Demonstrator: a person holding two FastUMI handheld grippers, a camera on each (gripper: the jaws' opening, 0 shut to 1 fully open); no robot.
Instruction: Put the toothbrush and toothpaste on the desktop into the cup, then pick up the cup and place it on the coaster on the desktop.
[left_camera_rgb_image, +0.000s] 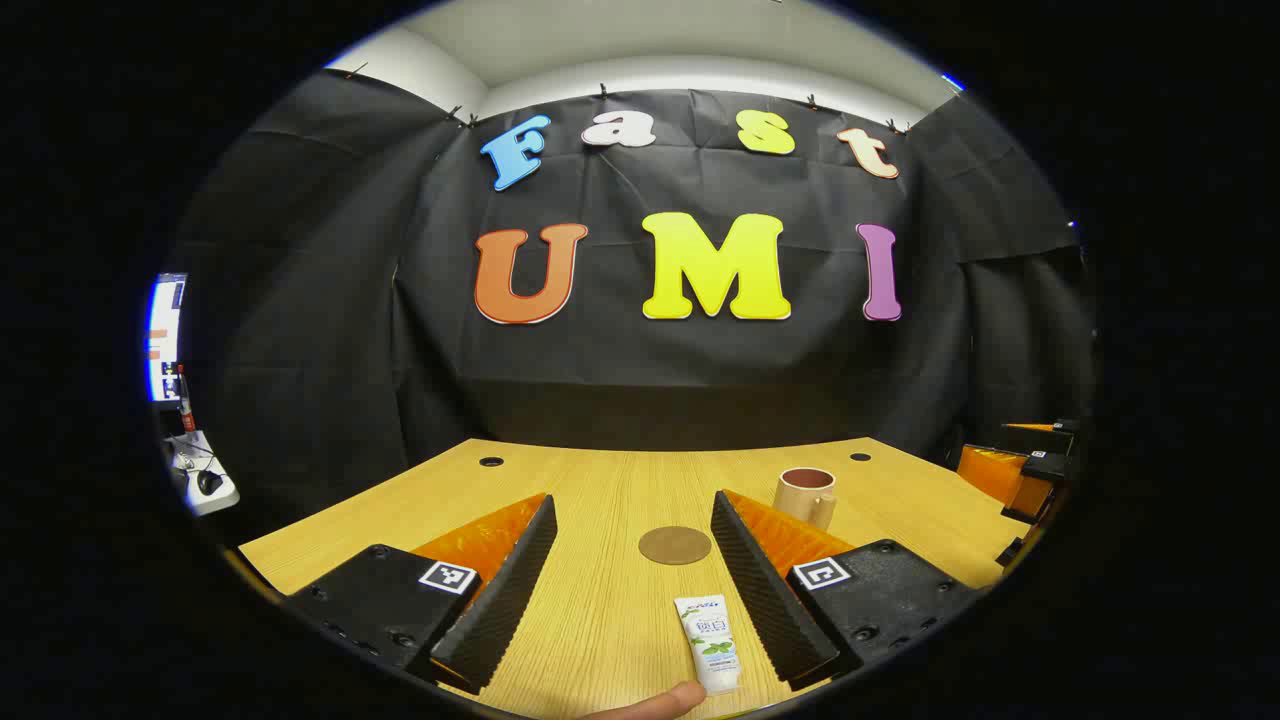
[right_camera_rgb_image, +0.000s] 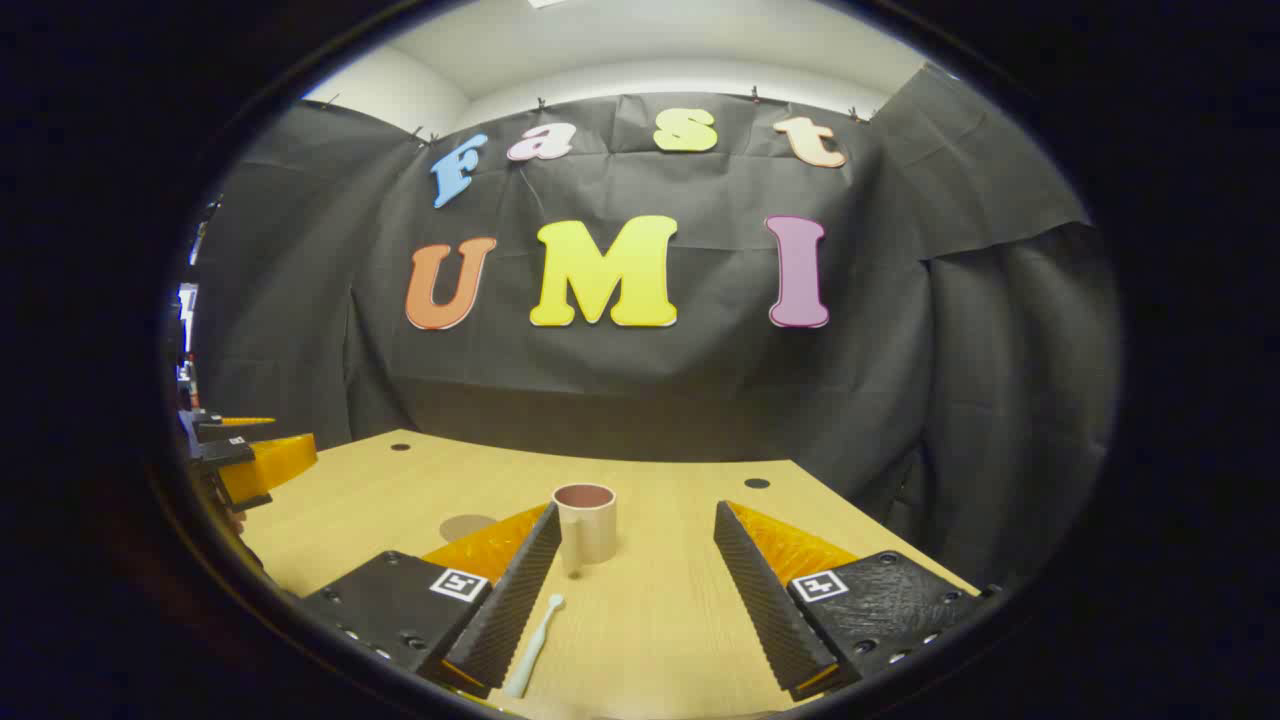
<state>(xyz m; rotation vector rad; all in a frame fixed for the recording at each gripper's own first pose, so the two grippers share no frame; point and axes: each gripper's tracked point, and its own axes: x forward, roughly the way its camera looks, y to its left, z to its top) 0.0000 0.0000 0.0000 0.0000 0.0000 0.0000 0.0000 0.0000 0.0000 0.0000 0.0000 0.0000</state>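
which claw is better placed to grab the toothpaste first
Left. The toothpaste lies flat between the open left claw fingers, close in. The right claw, also open, has the toothbrush between its fingers and faces the cup.

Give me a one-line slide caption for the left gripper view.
Open left gripper hovers over the desk, toothpaste tube between its fingers, coaster and cup beyond.

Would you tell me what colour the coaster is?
Brown; the coaster shows best in the left gripper view.
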